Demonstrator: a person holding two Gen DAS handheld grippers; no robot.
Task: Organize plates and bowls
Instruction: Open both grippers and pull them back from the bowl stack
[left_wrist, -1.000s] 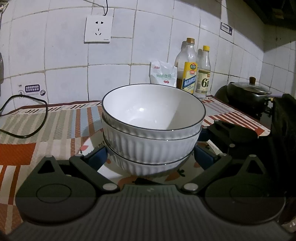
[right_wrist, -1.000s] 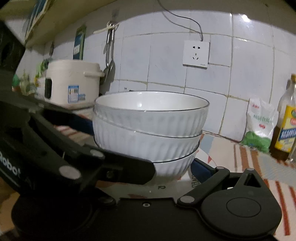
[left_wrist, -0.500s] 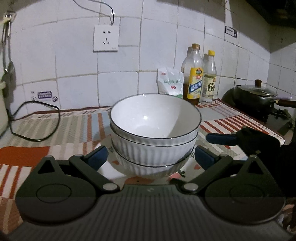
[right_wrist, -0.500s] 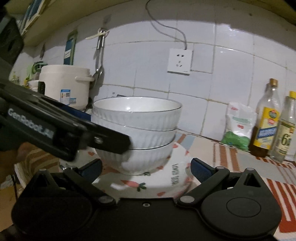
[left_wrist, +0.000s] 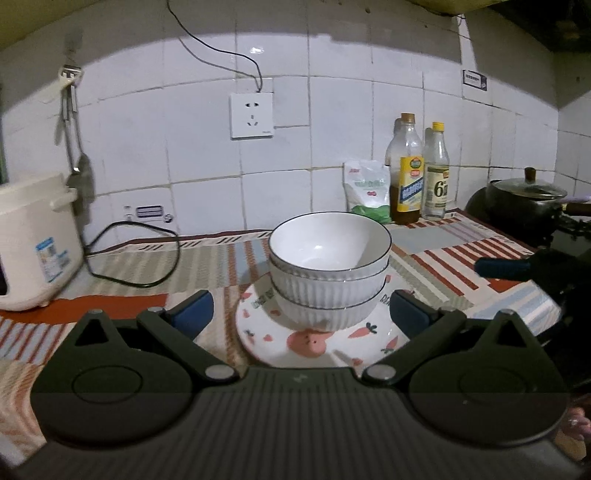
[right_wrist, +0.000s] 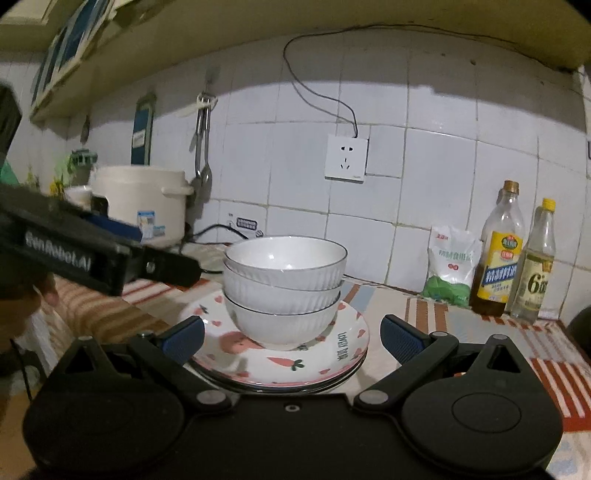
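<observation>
Change since a second ago: both grippers had drawn back from the bowl stack; a second earlier their blue pads flanked the lowest bowl closely, and half a second earlier they were already clear of it. The plates, formerly mostly hidden under the tools, showed almost whole.
Left gripper (left_wrist: 301, 312): jaws spread wide, holding nothing; blue pads at about 9 and 3 o'clock of the plates' near half, apart from the bowls.
Right gripper (right_wrist: 291, 334): jaws also wide and empty; pads stood either side of the plates' near edge, not touching the bowls.
Bowls (left_wrist: 328, 266): three white ribbed bowls with dark rims, nested upright, centred at 12 o'clock ahead of each gripper (right_wrist: 284, 284).
Plates (right_wrist: 343, 343): a stack of plates printed with carrots, hearts and a pink pig lay flat under the bowls; how many plates could not be told. In the left view (left_wrist: 258, 325) only the top one showed.
Other tool in view: the right gripper's blue finger appeared at 3 o'clock in the left view; the left gripper's body crossed the right view at 9 o'clock, held by a hand (right_wrist: 22, 306).
Surface: a counter under a striped cloth (left_wrist: 110, 266) of red, grey and cream.
Room: white wall tiles with a socket (left_wrist: 252, 115); a rice cooker (left_wrist: 35, 240) at 9 o'clock, its black cord (left_wrist: 136, 254) looped on the cloth; two bottles (left_wrist: 421, 170) and a bag (left_wrist: 367, 192) at 1 o'clock; a lidded pot (left_wrist: 524, 199) at 2 o'clock.
</observation>
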